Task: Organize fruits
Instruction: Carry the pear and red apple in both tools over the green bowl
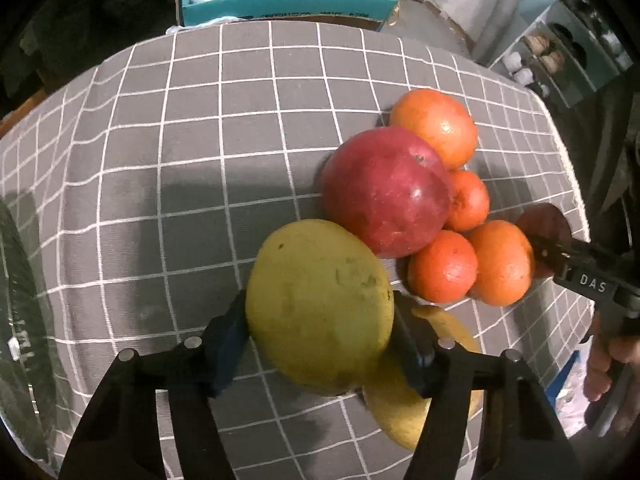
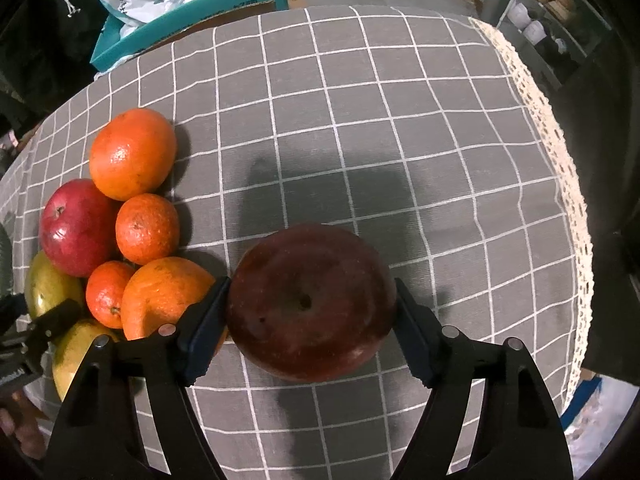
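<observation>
Grey checked tablecloth (image 2: 400, 128), teal box (image 1: 280, 4) behind, perhaps shelving (image 2: 548, 20) beyond.

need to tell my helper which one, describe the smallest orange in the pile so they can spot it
On the grey checked cloth, find the fruit pile at its left. The smallest orange sits near the front, between the red apple and a bigger orange.

Both wrist cameras look steeply down, close over the checked tablecloth (image 1: 160, 152), sharing the fruit pile (image 2: 132, 224) between them.
</observation>
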`<act>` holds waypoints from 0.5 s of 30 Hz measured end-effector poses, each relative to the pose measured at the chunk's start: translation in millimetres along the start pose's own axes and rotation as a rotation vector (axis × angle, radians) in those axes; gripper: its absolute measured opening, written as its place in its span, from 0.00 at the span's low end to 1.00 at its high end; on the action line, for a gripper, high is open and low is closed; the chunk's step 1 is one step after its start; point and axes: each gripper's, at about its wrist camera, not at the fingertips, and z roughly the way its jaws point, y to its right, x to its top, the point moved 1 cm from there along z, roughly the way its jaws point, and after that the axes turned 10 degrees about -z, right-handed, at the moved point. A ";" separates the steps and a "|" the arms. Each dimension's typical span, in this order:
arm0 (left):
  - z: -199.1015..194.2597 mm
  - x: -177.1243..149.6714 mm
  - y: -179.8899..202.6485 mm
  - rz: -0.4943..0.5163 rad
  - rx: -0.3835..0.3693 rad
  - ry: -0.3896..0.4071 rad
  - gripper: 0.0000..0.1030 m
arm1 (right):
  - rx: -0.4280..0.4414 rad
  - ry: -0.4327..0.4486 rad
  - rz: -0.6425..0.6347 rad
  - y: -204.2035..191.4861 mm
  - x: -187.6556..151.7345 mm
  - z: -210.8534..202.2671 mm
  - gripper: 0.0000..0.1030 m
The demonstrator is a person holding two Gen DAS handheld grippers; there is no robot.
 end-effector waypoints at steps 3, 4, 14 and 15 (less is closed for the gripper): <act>-0.4 -1.6 1.3 0.013 0.011 0.019 0.65 | -0.026 0.022 -0.014 -0.8 -1.1 -5.2 0.74; -1.8 -1.3 0.8 0.014 0.013 0.022 0.65 | -0.025 0.032 -0.013 -0.3 -1.5 -7.9 0.74; -25.3 1.9 -0.8 0.004 0.036 0.105 0.65 | -0.082 0.118 -0.040 -4.5 -5.5 -35.3 0.74; -29.3 2.1 -0.9 0.004 0.040 0.116 0.65 | -0.085 0.126 -0.042 -6.1 -4.8 -36.9 0.74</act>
